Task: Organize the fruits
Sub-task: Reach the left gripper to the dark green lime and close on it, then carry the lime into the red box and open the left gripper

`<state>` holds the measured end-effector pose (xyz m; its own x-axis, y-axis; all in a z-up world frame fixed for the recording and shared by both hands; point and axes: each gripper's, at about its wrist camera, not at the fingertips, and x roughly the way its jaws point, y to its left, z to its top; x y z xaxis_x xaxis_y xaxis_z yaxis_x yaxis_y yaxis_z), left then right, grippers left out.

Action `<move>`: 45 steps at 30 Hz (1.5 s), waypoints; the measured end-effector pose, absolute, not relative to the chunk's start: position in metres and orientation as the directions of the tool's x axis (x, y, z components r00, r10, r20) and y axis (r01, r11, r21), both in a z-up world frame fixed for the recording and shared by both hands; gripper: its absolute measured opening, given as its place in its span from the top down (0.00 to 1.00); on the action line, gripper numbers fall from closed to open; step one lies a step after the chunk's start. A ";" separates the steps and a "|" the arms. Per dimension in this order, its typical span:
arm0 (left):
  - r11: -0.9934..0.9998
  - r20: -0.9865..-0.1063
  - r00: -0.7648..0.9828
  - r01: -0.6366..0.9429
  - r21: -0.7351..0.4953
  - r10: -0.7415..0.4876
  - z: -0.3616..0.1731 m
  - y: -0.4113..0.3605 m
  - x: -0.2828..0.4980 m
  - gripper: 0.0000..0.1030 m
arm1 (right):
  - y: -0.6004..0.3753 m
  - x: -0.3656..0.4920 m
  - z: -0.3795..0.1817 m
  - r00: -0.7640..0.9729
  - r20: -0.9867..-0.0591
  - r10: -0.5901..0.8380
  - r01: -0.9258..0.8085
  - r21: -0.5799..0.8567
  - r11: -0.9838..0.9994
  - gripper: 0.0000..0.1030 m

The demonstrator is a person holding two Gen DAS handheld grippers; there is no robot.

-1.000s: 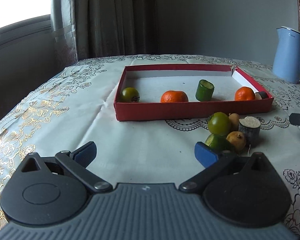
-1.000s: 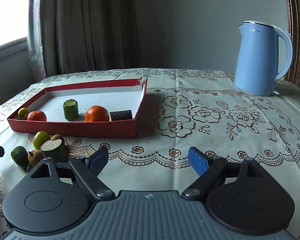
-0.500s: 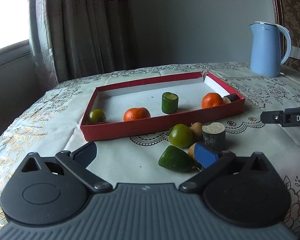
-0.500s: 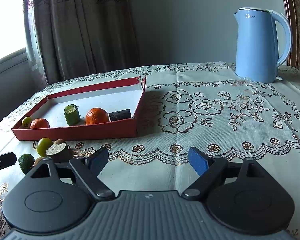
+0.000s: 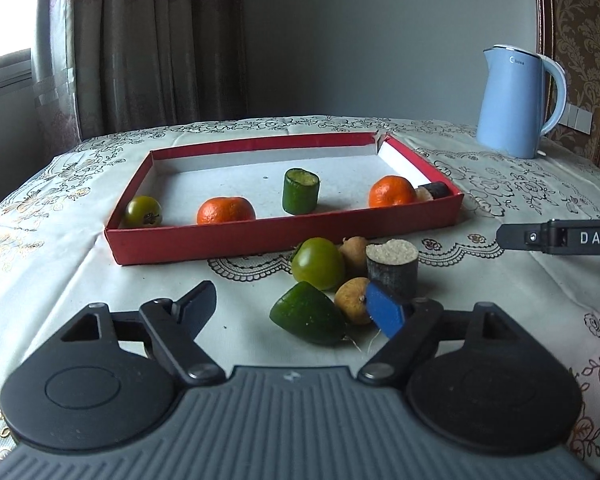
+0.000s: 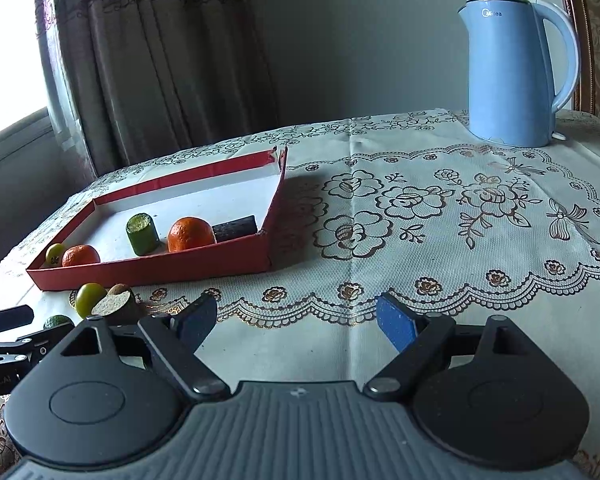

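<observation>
A red tray (image 5: 284,236) (image 6: 204,270) holds a small green fruit (image 5: 143,211), two oranges (image 5: 226,211) (image 5: 392,192), a green cut cylinder (image 5: 300,191) and a dark piece (image 5: 436,190). In front of it on the cloth lie a green round fruit (image 5: 318,264), a dark green piece (image 5: 308,319), two tan fruits (image 5: 352,300) and a dark cut cylinder (image 5: 392,270). My left gripper (image 5: 292,312) is open, low over the cloth, with the dark green piece between its fingers. My right gripper (image 6: 296,324) is open and empty over the cloth, right of the pile.
A light blue kettle (image 5: 518,102) (image 6: 516,72) stands at the back right of the table. Curtains hang behind the table. The right gripper's body (image 5: 560,236) reaches in from the right edge of the left wrist view.
My left gripper has swung right and moved closer to the loose pile; the dark green piece now lies between its fingers. My right gripper has shifted slightly forward and to the right.
</observation>
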<state>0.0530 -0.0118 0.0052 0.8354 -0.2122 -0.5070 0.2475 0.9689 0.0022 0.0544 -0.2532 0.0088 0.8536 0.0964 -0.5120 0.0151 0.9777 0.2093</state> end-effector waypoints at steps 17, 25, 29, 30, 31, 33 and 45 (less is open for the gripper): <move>0.937 -0.501 0.792 0.290 -0.196 -0.350 0.006 0.004 0.055 0.71 | -0.257 0.058 0.006 0.838 -0.536 0.105 0.029 0.235 0.972 0.15; 0.926 -0.501 0.781 0.284 -0.249 -0.374 0.005 0.012 0.059 0.72 | -0.259 0.059 0.005 0.834 -0.541 0.113 0.032 0.252 0.967 0.15; 0.925 -0.507 0.776 0.271 -0.268 -0.374 0.007 0.016 0.059 0.73 | -0.260 0.059 0.005 0.834 -0.540 0.114 0.033 0.256 0.966 0.15; 0.929 -0.506 0.781 0.265 -0.259 -0.365 0.008 0.015 0.057 0.74 | -0.260 0.059 0.005 0.835 -0.539 0.113 0.035 0.258 0.966 0.15; 0.933 -0.504 0.788 0.263 -0.246 -0.355 0.009 0.015 0.056 0.74 | -0.260 0.059 0.005 0.835 -0.538 0.114 0.036 0.261 0.965 0.15; 0.939 -0.490 0.802 0.265 -0.218 -0.340 0.013 0.014 0.051 0.74 | -0.261 0.059 0.005 0.836 -0.536 0.114 0.039 0.265 0.963 0.15; 0.956 -0.381 0.881 0.292 -0.031 -0.282 0.058 -0.008 0.083 0.74 | -0.263 0.058 0.006 0.840 -0.530 0.121 0.038 0.280 0.959 0.15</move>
